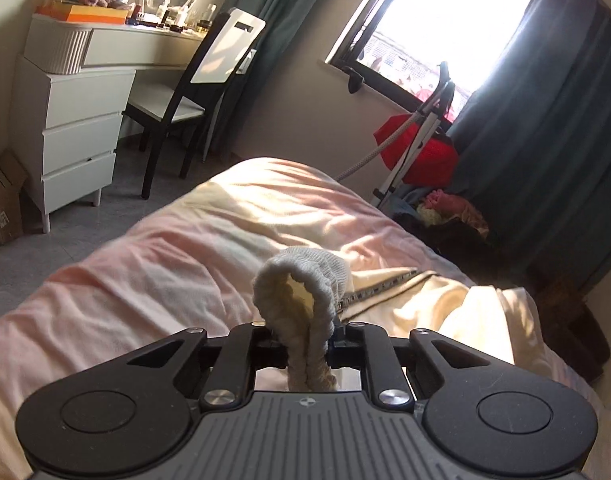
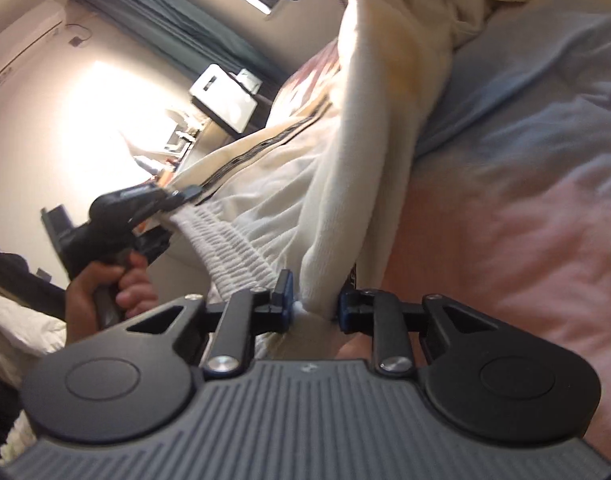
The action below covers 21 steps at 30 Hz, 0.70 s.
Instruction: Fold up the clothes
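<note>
Hiding claw [image 1: 305, 334] tips: bunched waistband [image 1: 301, 284].

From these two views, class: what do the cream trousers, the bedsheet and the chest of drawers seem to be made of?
Trousers: soft cream knit, likely cotton jersey or fleece; matte, with a ribbed, gathered elastic waistband pinched in the left gripper and right gripper.
Bedsheet: thin woven cotton, probably; matte, finely creased.
Chest of drawers: smooth white painted or laminated board; material underneath unclear.
</note>
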{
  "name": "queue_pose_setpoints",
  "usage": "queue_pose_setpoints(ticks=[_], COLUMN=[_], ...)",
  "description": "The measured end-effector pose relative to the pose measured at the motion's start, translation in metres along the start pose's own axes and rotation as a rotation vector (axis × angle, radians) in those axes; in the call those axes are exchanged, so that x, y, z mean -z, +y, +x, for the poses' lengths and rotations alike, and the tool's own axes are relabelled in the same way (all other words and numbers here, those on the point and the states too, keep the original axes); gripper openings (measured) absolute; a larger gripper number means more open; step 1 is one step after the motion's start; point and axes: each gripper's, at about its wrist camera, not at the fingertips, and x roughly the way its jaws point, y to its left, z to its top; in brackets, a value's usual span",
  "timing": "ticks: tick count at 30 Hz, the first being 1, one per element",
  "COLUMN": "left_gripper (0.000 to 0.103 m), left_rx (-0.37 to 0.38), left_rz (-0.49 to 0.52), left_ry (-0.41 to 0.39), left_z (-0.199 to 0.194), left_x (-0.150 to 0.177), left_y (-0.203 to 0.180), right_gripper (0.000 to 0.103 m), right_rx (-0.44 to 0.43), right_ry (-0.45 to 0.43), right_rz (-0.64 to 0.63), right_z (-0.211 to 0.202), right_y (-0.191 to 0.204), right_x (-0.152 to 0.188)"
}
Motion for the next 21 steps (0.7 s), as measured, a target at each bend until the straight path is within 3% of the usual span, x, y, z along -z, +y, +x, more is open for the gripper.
queue_pose_setpoints(ticks=[6,11,16,21], left_gripper=[0.016,0.016,0.017,0.019], left_rx=[-0.159,-0.294,-0.353,-0.412], left_rz=[0.072,0.103,0.1,0.061], left_ry=[-0.061,-0.076,0.029,0.102], left_z=[0.034,0.104,0.201,0.259], left_x=[-0.109,-0.176,-0.184,-0.167], left_y=[0.016,0.051,0.09,0.113], right_gripper=[0.024,0.022,0.022,0.023], right_rx=[-0.194,-0.298,-0.269,-0.285], right_ry=[0.073,0.159,0.234,0.252], right_rz=[0.096,0.118,0.107,0.078], right_z=[0.104,0.215,0.306,0.33], right_y=[0.058,0.097,0.101,0.092], right_x=[0.012,0.014,0.02,0.015])
